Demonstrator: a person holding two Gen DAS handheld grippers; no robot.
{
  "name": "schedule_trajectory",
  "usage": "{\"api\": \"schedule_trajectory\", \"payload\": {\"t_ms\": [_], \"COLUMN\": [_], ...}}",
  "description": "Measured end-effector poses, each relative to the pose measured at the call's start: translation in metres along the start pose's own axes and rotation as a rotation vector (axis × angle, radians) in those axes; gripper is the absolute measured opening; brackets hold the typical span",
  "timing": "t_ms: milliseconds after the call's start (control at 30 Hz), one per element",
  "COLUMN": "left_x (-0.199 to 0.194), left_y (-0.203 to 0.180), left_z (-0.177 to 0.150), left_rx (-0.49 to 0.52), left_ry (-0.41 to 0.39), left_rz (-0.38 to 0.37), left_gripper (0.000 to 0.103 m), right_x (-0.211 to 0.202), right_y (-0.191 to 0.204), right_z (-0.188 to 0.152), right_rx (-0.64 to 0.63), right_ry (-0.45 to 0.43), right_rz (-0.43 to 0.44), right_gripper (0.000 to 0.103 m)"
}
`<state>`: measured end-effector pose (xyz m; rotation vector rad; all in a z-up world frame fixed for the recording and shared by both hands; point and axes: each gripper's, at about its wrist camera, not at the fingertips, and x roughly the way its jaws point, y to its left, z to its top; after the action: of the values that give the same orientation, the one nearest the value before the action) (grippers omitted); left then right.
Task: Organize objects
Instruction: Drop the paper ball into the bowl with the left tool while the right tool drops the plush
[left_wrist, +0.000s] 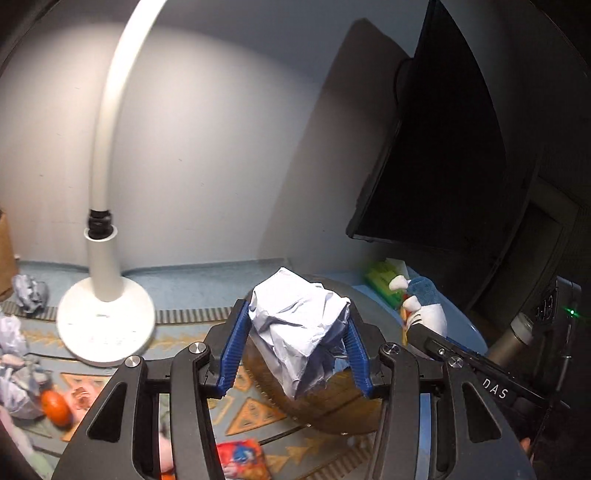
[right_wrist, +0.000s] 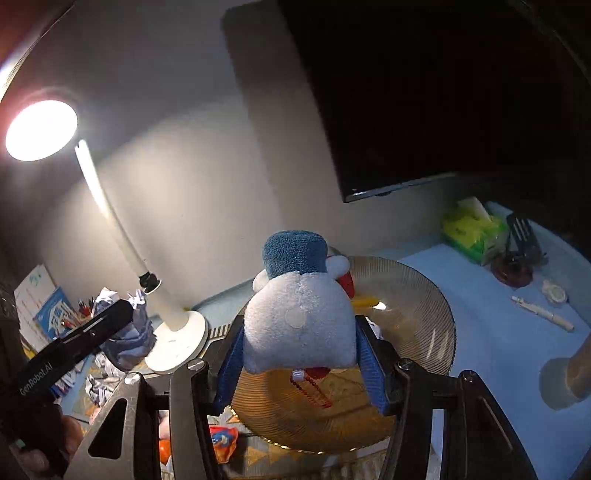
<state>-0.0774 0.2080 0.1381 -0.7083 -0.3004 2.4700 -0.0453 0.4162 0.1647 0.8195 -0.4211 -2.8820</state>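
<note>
Both grippers hold something above the ribbed amber plate (right_wrist: 424, 314).

Taking the plate as landmark: far to its left lie crumpled papers (left_wrist: 31, 297) and an orange fruit (left_wrist: 55, 408) on the patterned mat (left_wrist: 255, 411), then the white lamp base (left_wrist: 105, 325) just left of the plate's rim. Over the plate's left part the left gripper (left_wrist: 295, 343) pinches a crumpled white paper ball (left_wrist: 299, 328) between its blue fingers (left_wrist: 234, 347). Over the plate's middle the right gripper (right_wrist: 301, 354) squeezes a white plush toy with a blue cap (right_wrist: 299, 310). Right of the plate sit a green tissue pack (right_wrist: 471, 229), a dark slotted utensil (right_wrist: 521, 232), and what may be a pen (right_wrist: 543, 314), blurred.
</note>
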Motion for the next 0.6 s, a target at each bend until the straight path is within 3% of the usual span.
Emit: {"api": "schedule_trajectory", "payload": {"t_ms": [200, 433, 600], "left_x": [0.051, 0.076, 0.074], "left_y": [-0.016, -0.021, -0.015], "left_z": [-0.01, -0.028, -0.031], "left_rx": [0.01, 0.054, 0.007], "left_ry": [0.072, 0.13, 0.106], "left_rz": [-0.057, -0.032, -0.029], "left_gripper": [0.046, 0.048, 0.099], "right_x": [0.02, 0.044, 0.053], "right_y": [-0.041, -0.053, -0.062], "right_z": [-0.001, -0.011, -0.016], "right_rx": [0.071, 0.099, 0.12], "right_ry": [0.019, 0.04, 0.057], "right_rz": [-0.021, 0.007, 0.023], "right_gripper": [0.055, 0.055, 0.063]}}
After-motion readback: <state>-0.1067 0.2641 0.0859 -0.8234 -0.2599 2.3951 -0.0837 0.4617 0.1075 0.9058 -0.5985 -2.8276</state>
